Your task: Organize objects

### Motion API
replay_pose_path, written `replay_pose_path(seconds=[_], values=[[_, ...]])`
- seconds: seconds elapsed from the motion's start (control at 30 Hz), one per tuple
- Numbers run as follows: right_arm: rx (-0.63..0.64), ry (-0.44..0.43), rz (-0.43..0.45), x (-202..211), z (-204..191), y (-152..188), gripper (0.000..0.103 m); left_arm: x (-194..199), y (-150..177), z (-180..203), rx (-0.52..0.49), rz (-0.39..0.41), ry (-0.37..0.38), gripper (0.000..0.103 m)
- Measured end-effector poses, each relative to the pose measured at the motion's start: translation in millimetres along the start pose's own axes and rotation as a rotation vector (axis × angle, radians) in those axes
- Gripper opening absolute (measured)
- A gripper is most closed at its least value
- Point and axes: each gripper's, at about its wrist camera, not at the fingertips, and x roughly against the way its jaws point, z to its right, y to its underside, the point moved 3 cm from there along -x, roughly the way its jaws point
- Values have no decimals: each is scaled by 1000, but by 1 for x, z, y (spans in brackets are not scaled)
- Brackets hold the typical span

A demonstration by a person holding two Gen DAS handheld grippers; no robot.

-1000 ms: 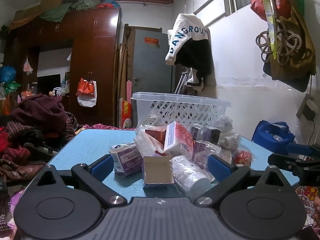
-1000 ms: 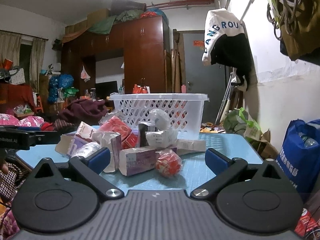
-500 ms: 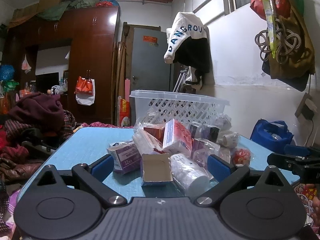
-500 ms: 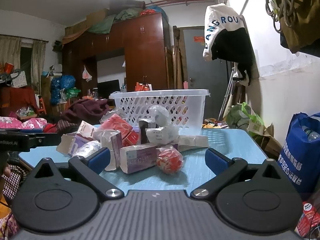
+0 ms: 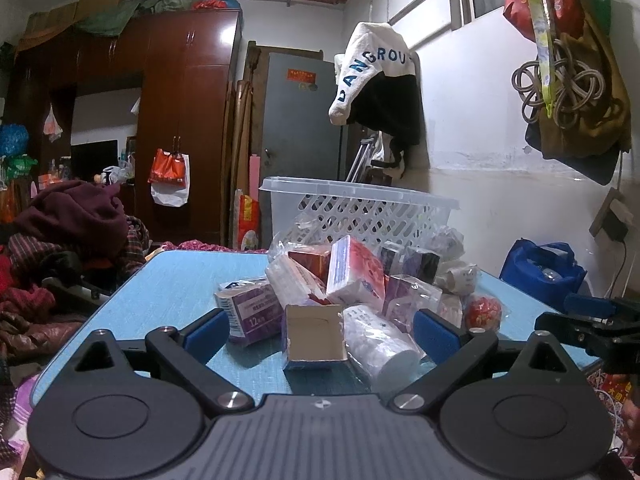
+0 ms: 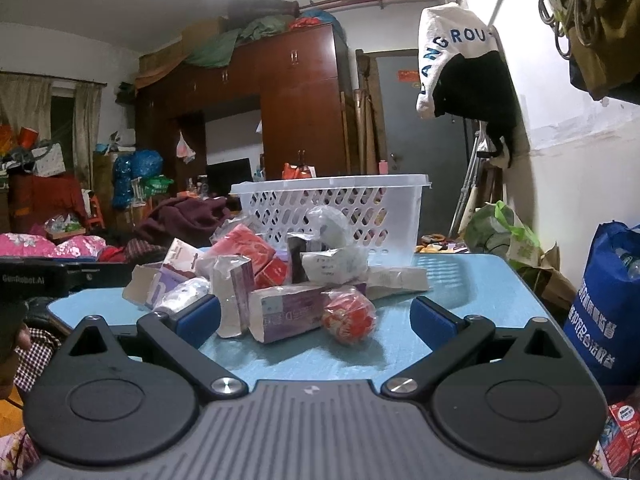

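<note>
A heap of small boxes and wrapped packets lies on a light blue table point(image 5: 168, 280) in front of a white slotted basket point(image 5: 360, 208). In the left wrist view an open-ended blue box point(image 5: 314, 336) and a white roll point(image 5: 380, 344) sit nearest, between the fingers of my left gripper point(image 5: 322, 330), which is open and holds nothing. In the right wrist view a red wrapped ball point(image 6: 349, 320) and a purple box point(image 6: 288, 312) lie nearest my right gripper point(image 6: 316, 314), open as well. The basket point(image 6: 332, 216) stands behind the heap.
A white and black garment point(image 5: 376, 88) hangs on the wall to the right. A blue bag point(image 6: 608, 300) stands by the table's right side. Piled clothes point(image 5: 68, 232) lie left of the table, and a dark wardrobe point(image 5: 176, 120) stands behind.
Both grippers have edged slightly closer to the heap; both stay open and nothing on the table has moved.
</note>
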Motion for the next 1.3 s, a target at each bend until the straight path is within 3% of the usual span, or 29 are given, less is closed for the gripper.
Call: replay_pose_path(seconds=[0.1,0.17,0.23,0.3,0.4,0.67,0.7,0.73,0.77,0.8,0.87,1.13,1.3], values=[[17,-3,-5,-3,-1,3,100,-1,0,-2,3,4,-1,100],[42,17,-22,-10,0,6,91,-2,2,-4,3,5,3,98],[42,21,-54,-19,3,10,75,-6,4,-7,4,0,5,94],[33,13,-80,-29,8,12,68,-12,7,-11,16,-13,10,87],[36,31,-102,-41,13,12,67,-22,10,-16,40,-27,25,82],[63,46,-187,-70,16,10,67,-42,15,-15,30,-43,8,82],[64,46,-188,-71,15,12,64,-42,15,-15,27,-38,3,81],[64,41,-196,-72,16,13,49,-43,15,-15,19,-35,-5,79],[58,36,-201,-71,16,14,45,-43,16,-14,11,-34,-5,67],[48,31,-195,-68,17,16,45,-42,17,-15,7,-35,5,52],[41,23,-187,-61,17,18,45,-42,18,-16,16,-50,27,45],[11,26,-134,-32,22,7,45,-26,17,-15,9,-8,29,45],[7,24,-90,-23,20,-10,45,-10,3,-20,34,61,32,45]])
